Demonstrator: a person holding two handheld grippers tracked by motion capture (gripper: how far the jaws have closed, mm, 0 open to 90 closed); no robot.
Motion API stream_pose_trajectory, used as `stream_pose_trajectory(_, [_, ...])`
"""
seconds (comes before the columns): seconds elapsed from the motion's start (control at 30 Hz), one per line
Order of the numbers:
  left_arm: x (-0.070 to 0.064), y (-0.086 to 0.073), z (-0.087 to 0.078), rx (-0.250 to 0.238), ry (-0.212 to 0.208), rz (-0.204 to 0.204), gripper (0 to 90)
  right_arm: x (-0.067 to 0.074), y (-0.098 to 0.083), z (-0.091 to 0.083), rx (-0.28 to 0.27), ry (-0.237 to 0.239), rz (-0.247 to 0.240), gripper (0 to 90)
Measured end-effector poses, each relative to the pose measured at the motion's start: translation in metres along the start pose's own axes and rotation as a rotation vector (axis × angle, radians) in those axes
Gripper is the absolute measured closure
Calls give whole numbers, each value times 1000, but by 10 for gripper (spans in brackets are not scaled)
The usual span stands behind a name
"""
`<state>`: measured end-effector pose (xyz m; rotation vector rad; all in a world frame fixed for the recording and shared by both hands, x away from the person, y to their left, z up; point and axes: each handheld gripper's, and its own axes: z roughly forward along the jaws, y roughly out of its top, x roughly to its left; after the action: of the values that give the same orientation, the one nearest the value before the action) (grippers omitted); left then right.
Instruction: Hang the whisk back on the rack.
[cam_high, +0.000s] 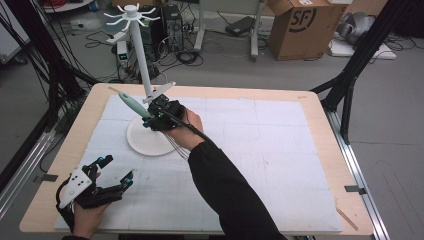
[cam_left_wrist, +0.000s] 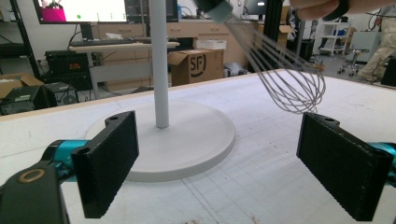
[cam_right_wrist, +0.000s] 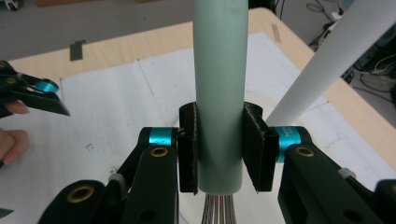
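Right tool (cam_right_wrist: 219, 149) is clamped on the pale green handle of a whisk (cam_right_wrist: 220, 84); both black pads press the handle's sides just above the point where the wires leave it. In the high view the right tool (cam_high: 159, 116) sits above the round base of the white stand (cam_high: 148, 137), close beside the stand's pole. The whisk handle (cam_high: 134, 105) slants up and to the left from the jaws, off the table (cam_high: 320, 165). The wire loops hang below the hand, over the white mat and near the rim of the base; in the left gripper view they show in the air, clear of the surface (cam_left_wrist: 289, 79).

Whether the handle touches the pole cannot be told from the high view; in the right gripper view the pole (cam_right_wrist: 327, 65) runs just beside the handle with a gap between them.

Left tool (cam_high: 114, 175) lies low at the near left corner of the table, held in the left hand (cam_high: 87, 215), well apart from the stand. Its jaws stand wide with nothing between them; its own camera looks across the mat at the stand's base (cam_left_wrist: 205, 135).

Hook crown of the stand (cam_high: 131, 14) carries nothing.
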<state>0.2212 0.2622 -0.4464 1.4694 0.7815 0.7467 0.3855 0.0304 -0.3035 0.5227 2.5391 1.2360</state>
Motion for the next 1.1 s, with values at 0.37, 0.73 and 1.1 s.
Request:
stream_pose_trajectory(0.37, [-1, -1, 4, 8, -2, 3, 134, -8, 2, -48, -103, -21, 20, 700])
stream_pose_trajectory(0.73, [-3, -2, 7, 20, -9, 7, 134, -35, 3, -86, -155, -31, 61, 700])
stream_pose_trajectory(1.1, [-2, -2, 8, 21, -5, 8, 134, -52, 16, -114, -187, 31, 95, 700])
